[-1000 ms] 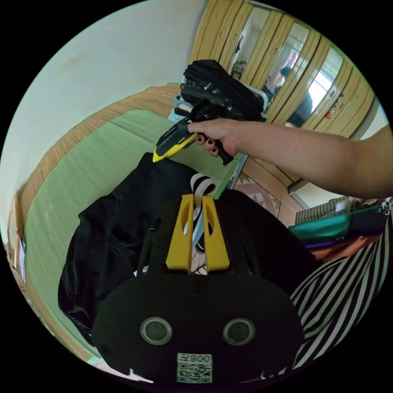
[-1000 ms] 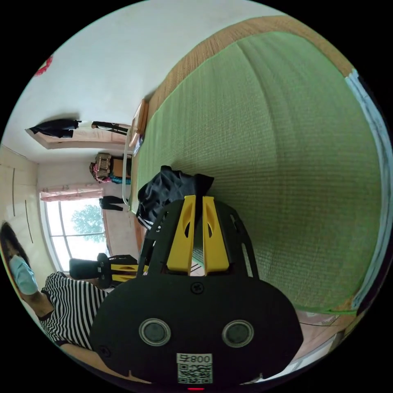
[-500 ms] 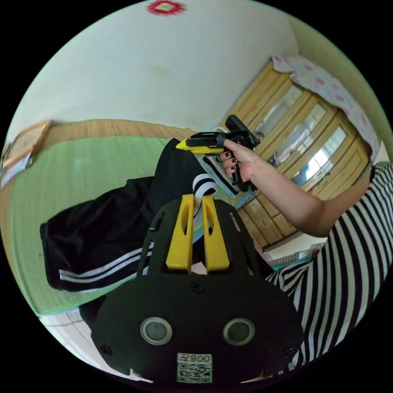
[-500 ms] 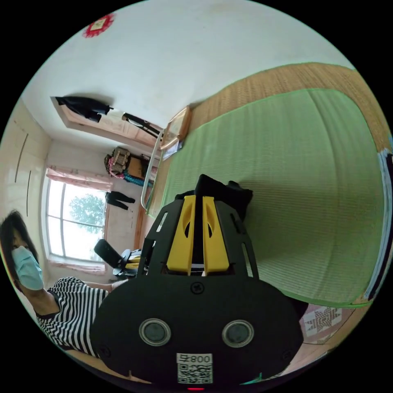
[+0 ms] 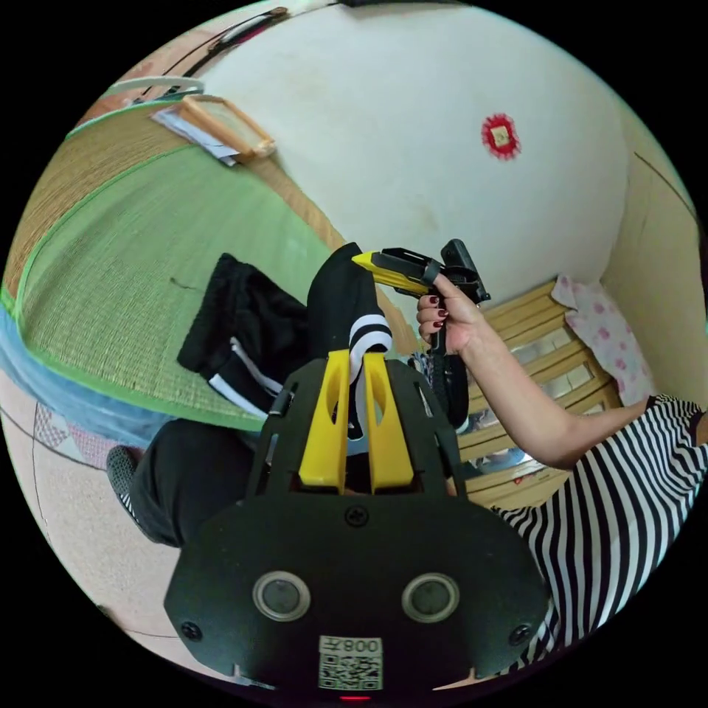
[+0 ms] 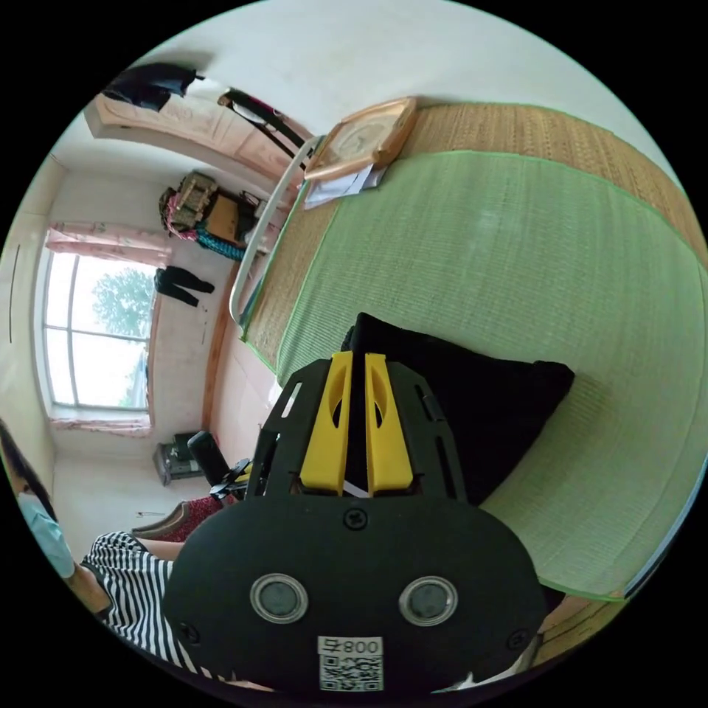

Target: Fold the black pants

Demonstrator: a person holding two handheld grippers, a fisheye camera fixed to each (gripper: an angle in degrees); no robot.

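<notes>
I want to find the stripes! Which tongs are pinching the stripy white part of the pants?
The left tongs pinch the black pants on the white stripes. The right tongs grip plain black cloth.

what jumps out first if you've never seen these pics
The black pants with white side stripes, held up over the green mat. The left gripper pinches a striped part of them, and the right gripper, in the person's hand, is clamped on another part. In the right gripper view the dark cloth trails down onto the mat.
</notes>
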